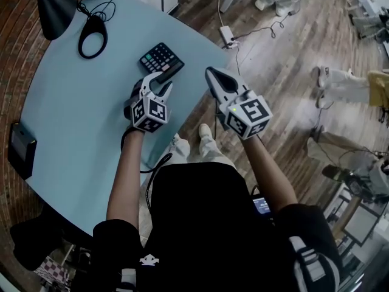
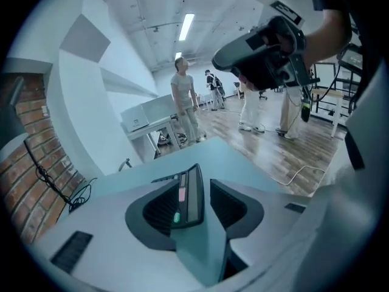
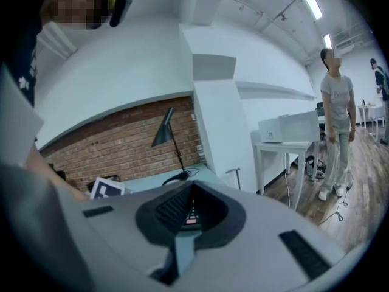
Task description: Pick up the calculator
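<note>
A black calculator (image 1: 161, 61) lies flat on the light blue table (image 1: 73, 120), near its right edge. My left gripper (image 1: 161, 81) hovers just in front of it, open, tips pointing at its near end. In the left gripper view the calculator (image 2: 193, 201) shows in the gap between the two spread jaws of the left gripper (image 2: 189, 181), and neither pad presses on it. My right gripper (image 1: 211, 73) is shut and empty, held off the table's edge over the wooden floor. Through the hollow of the shut right gripper (image 3: 193, 185), the calculator's keys (image 3: 185, 215) show.
A black desk lamp (image 1: 55, 8) and a looped black cable (image 1: 92, 38) stand at the table's far left. A dark box (image 1: 21, 148) sits at the left edge. A power strip (image 1: 226, 35) lies on the floor. A person (image 2: 184, 99) stands beyond the table.
</note>
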Demonstrator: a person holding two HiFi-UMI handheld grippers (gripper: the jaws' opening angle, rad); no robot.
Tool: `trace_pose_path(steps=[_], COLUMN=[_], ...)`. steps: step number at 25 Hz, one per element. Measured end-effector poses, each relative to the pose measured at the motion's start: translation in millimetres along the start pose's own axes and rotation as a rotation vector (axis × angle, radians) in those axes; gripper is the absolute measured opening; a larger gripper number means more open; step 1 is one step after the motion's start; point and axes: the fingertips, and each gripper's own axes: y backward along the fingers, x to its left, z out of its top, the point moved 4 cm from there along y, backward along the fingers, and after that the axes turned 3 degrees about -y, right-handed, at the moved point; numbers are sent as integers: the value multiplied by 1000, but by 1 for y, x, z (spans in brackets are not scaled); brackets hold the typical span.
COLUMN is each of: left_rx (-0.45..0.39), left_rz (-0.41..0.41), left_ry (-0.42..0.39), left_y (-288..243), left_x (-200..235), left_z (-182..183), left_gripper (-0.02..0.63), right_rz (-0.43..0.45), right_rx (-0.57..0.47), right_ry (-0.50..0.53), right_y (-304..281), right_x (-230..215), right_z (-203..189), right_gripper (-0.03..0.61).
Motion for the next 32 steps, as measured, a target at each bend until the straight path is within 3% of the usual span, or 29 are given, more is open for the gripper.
trace_pose_path(steps=[4, 19, 25, 32], left_rx=[62, 146, 150, 147], left_rz=[-11, -16, 5, 34], left_ry=[-64, -230, -231, -239], left_y=[-18, -53, -53, -51], left_x=[-5, -14, -12, -8], left_z=[-13, -32, -32, -28], left_gripper=[196, 210, 143, 123], right_rz=[-17, -34, -30, -20], right_rx=[17, 67, 83, 91], right_ry=[-14, -49, -56, -51], right_y=[1, 5, 5, 2], right_x=[-3, -13, -14, -15], right_z=[-10, -28, -32, -32], right_gripper=[3, 3, 3, 3])
